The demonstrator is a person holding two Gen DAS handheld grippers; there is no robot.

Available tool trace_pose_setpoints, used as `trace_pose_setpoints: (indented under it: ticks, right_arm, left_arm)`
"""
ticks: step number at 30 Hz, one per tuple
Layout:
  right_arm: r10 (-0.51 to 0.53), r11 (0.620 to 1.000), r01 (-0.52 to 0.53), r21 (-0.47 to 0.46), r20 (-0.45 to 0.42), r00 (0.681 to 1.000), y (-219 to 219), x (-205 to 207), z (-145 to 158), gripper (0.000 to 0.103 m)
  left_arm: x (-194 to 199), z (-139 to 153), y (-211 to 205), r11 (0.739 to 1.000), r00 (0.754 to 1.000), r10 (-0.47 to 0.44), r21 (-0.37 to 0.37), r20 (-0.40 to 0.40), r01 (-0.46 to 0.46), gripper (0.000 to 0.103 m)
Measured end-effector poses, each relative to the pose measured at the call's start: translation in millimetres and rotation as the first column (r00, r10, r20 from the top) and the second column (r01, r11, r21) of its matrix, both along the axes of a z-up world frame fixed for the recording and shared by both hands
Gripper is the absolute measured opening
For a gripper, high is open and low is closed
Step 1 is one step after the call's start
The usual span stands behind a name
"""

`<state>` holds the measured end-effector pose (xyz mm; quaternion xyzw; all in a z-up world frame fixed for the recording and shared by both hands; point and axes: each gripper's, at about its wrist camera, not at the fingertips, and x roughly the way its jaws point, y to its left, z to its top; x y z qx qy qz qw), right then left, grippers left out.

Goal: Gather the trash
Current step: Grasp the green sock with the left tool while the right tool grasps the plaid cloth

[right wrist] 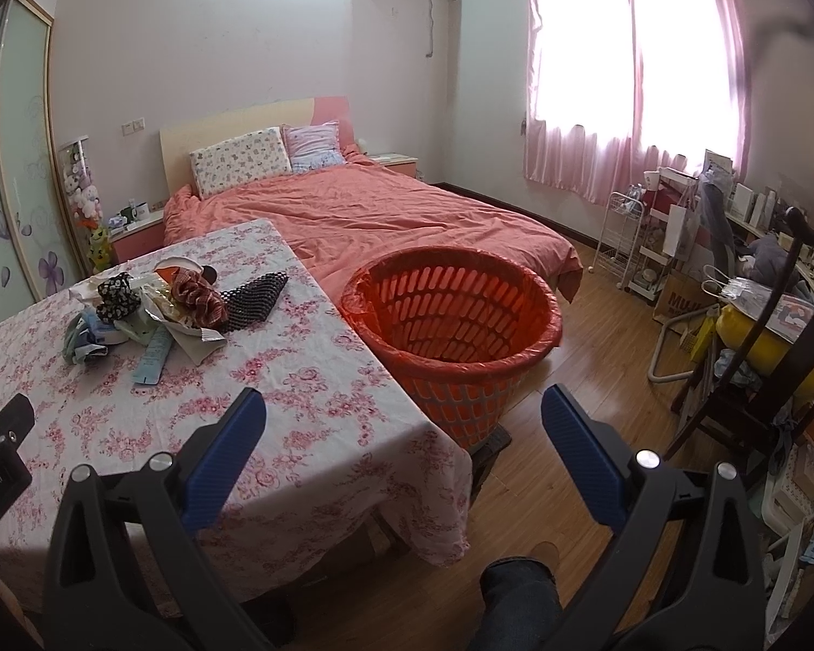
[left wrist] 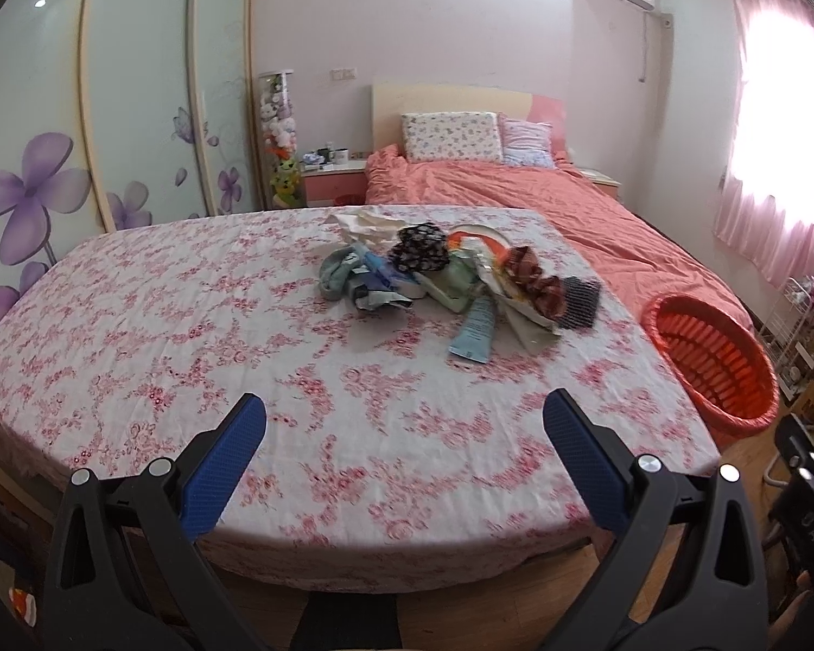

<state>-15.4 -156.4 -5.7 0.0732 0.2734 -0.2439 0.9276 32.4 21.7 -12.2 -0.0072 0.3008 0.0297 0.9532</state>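
A heap of trash [left wrist: 456, 276] lies on the far right part of a table with a pink floral cloth [left wrist: 190, 336]: wrappers, scrunchies, a black mesh piece [left wrist: 580, 301] and a pale blue tube [left wrist: 475, 333]. The same heap of trash [right wrist: 157, 304] shows in the right wrist view. An orange slatted basket [right wrist: 450, 331] lined with a red bag stands on the floor by the table's right edge; the basket [left wrist: 716, 363] looks empty. My left gripper [left wrist: 404, 417] is open above the table's near edge. My right gripper [right wrist: 404, 415] is open over the table corner, near the basket.
A bed with a salmon cover [right wrist: 385, 217] lies behind the table. A wardrobe with flower-printed doors [left wrist: 81, 125] lines the left wall. A dark wooden chair [right wrist: 776, 380] and cluttered shelves [right wrist: 673, 233] fill the right side. A person's knee [right wrist: 521, 591] shows over the wood floor.
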Motion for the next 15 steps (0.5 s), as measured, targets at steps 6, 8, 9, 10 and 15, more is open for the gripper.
trace_pose_setpoints:
  ticks: [6,8,9,10,15]
  right_arm:
    - [0.071,0.997,-0.071,0.020,-0.012,0.997,2,33,-9,0.099]
    - [0.088,0.996,-0.087,0.027,-0.014,0.996,4,47,-12,0.099]
    - [0.109,0.993,-0.108,0.041,-0.017,0.994,4,58,-14,0.099]
    - [0.123,0.991,-0.122,0.051,-0.019,0.992,4,66,-16,0.099]
    - [0.194,0.977,-0.192,0.087,-0.009,0.981,10,114,-21,0.099]
  left_arm:
    - [30,-13,25,0.999,0.997,0.051,-0.012,-0.050,-0.052,0.101]
    - [40,-17,35,0.998,0.996,0.064,-0.017,-0.055,-0.065,0.101]
    - [47,-19,41,0.997,0.996,0.074,-0.013,-0.057,-0.075,0.101]
    - [52,-20,46,0.997,0.995,0.081,-0.010,-0.057,-0.082,0.101]
    - [82,-22,68,0.994,0.991,0.110,-0.020,-0.070,-0.111,0.101]
